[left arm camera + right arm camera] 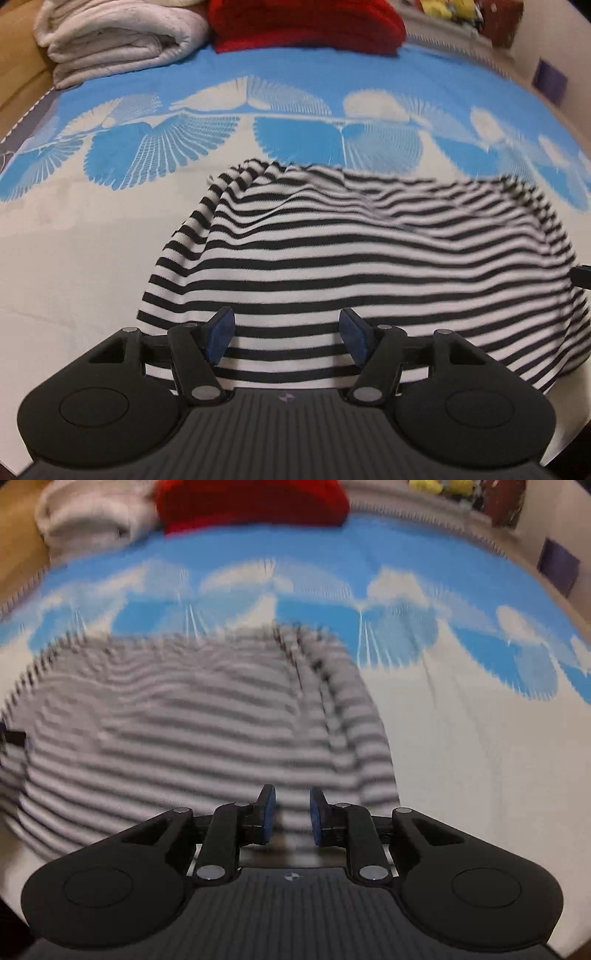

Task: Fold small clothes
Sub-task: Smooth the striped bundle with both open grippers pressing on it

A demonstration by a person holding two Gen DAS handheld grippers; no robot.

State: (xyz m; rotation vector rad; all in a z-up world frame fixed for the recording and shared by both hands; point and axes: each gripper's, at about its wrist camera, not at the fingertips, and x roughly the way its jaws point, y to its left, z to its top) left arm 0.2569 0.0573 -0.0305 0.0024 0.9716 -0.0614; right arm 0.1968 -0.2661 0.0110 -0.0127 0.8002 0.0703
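Observation:
A black-and-white striped garment point(351, 258) lies folded on the bed, its near edge under both grippers. My left gripper point(286, 338) hangs over the garment's near left part, its blue pads wide apart and nothing pinched between them. In the right wrist view the same striped garment point(192, 731) is blurred and fills the left half. My right gripper point(292, 818) hovers above its near right corner, pads a small gap apart, with only cloth seen behind that gap. A dark tip of the other gripper shows at each view's side edge.
The bed sheet point(92, 258) is white near me and blue with white fan shapes further back. A folded white blanket point(118, 37) and a red cushion point(306, 26) lie at the far edge. Colourful items point(454, 11) sit far right by a wall.

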